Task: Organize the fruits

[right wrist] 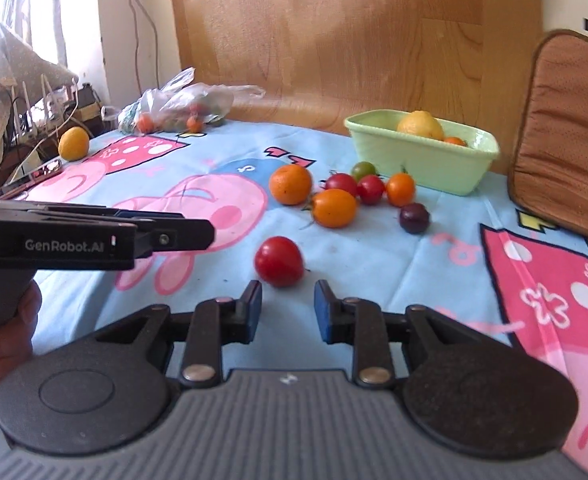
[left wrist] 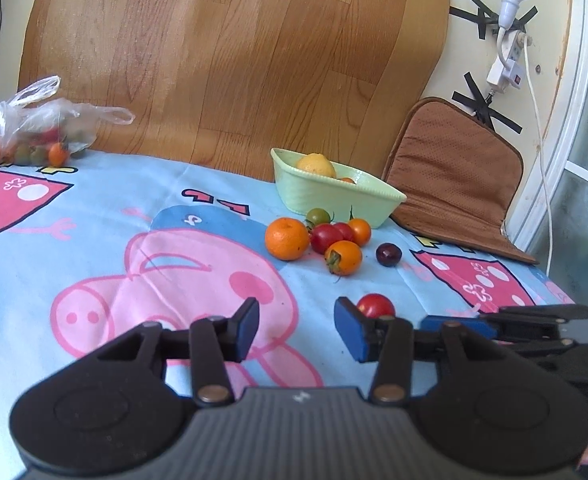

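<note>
Cartoon-printed blue cloth [right wrist: 373,264] covers the desk; a loose round red tomato [right wrist: 279,261] lies just ahead of the right gripper [right wrist: 288,307], whose jaws stand apart, empty.

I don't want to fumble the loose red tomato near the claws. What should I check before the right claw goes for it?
1. Right claw empty: ok, nothing between its pads.
2. Gap wide enough for the red tomato: not ok, it looks narrower than the fruit.
3. Tomato lined up: ok, it lies just ahead of the gap, untouched, on the tablecloth.
4. Left claw out of the way: cannot tell; it is empty but close beside the tomato.
5. Green basket has room: ok, only a lemon and a small orange fruit show inside.
6. Path to basket: not ok, a fruit cluster lies in front of it.
</note>
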A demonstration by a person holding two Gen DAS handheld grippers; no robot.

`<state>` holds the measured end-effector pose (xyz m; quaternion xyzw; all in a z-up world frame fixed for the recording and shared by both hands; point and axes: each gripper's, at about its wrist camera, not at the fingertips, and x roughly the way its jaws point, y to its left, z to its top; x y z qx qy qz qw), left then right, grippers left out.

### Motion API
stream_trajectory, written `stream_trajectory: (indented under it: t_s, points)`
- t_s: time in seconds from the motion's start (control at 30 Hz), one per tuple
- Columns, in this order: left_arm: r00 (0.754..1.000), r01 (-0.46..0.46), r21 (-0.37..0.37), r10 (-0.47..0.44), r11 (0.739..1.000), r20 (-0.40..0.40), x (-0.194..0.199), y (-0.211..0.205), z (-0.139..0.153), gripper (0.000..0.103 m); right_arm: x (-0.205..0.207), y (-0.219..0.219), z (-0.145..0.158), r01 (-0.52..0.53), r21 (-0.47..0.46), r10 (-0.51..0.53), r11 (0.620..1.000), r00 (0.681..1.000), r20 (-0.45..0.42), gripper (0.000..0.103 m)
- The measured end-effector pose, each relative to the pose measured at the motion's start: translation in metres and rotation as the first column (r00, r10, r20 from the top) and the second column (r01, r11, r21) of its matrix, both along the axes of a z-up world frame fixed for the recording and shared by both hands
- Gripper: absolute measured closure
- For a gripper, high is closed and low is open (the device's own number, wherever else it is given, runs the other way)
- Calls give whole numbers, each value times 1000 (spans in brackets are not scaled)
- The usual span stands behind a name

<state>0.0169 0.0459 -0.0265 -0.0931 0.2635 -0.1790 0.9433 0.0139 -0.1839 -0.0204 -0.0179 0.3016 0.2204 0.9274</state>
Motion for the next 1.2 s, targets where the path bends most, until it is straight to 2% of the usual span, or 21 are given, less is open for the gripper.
stream_trajectory:
  t_s: [0.13, 0.23, 0.3, 0.4, 0.47, 0.6, 0.8, 0.87, 1.0, 1.2]
  points:
    - [1000, 4, 2, -4, 1000, 8, -1, -1, 0, 60, 1, -39, 6, 123, 102, -120, 987, 992, -26, 72]
    - [1000, 11, 14, -11, 1000, 12, -1, -4, 1, 60, 16, -56, 11, 190, 115, -187, 975, 982, -31, 72]
    - [1000, 25, 47, -26, 999, 8, 0, -9, 2, 60, 29, -59, 14, 204, 123, -201, 971, 979, -35, 70]
    - [997, 82, 52, -82, 995, -5, 2, -19, 4, 60, 48, -54, 16, 188, 113, -188, 976, 982, -18, 60]
    - [993, 119, 57, -119, 991, -2, 2, -29, 8, 60, 60, -45, 15, 162, 82, -163, 983, 987, -1, 60]
    - [989, 148, 118, -151, 982, 12, 10, -51, 11, 60, 84, -34, 9, 110, 31, -110, 993, 994, 7, 60]
    - [983, 185, 183, -180, 966, -39, 20, -70, -1, 63, 105, -28, -3, 51, -24, -51, 998, 998, -27, 63]
    - [984, 181, 196, -175, 964, -43, 21, -72, -2, 71, 103, -31, -5, 43, -21, -44, 999, 998, -37, 77]
    - [985, 170, 179, -164, 969, -47, 19, -69, -1, 71, 84, -42, 2, 50, 36, -49, 998, 998, -48, 77]
    - [986, 158, 128, -151, 979, -64, 2, -59, 0, 71, 16, -50, 8, 24, 72, -23, 997, 1000, -22, 77]
